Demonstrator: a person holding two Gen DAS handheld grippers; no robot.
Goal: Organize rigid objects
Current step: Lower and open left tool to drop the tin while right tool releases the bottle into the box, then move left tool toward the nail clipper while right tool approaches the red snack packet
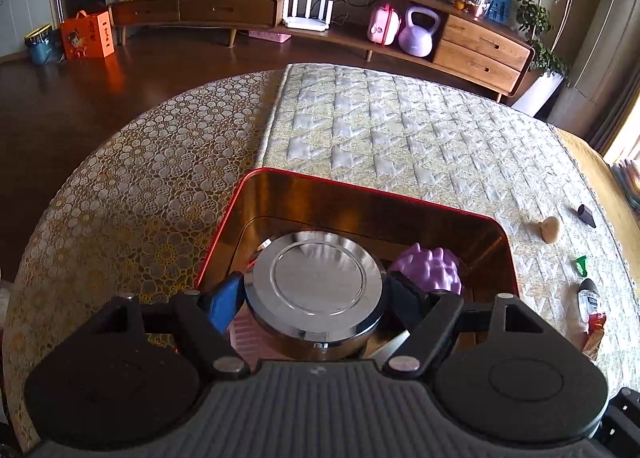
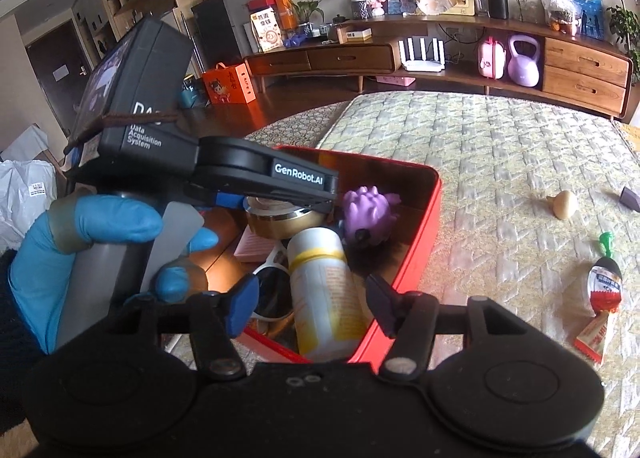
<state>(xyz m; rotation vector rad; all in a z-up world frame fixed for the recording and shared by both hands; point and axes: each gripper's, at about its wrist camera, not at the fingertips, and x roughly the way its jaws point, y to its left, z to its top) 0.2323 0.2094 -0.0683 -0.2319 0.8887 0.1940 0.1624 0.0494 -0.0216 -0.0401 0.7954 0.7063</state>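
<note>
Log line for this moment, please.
left gripper: shut on round metal tin, over red box | right gripper: open, empty | outside: egg toy, beige piece

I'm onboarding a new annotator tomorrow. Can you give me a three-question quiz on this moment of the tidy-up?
1. True or false: the left gripper has its jaws around the round metal tin over the red box.
2. Multiple choice: which of these lies inside the red box? A) the purple spiky toy B) the chocolate egg C) the beige wooden piece
3. Fill in: the right gripper hangs over the white ____ with the yellow band, its jaws apart.

Key: 1 true; 2 A; 3 bottle.
</note>
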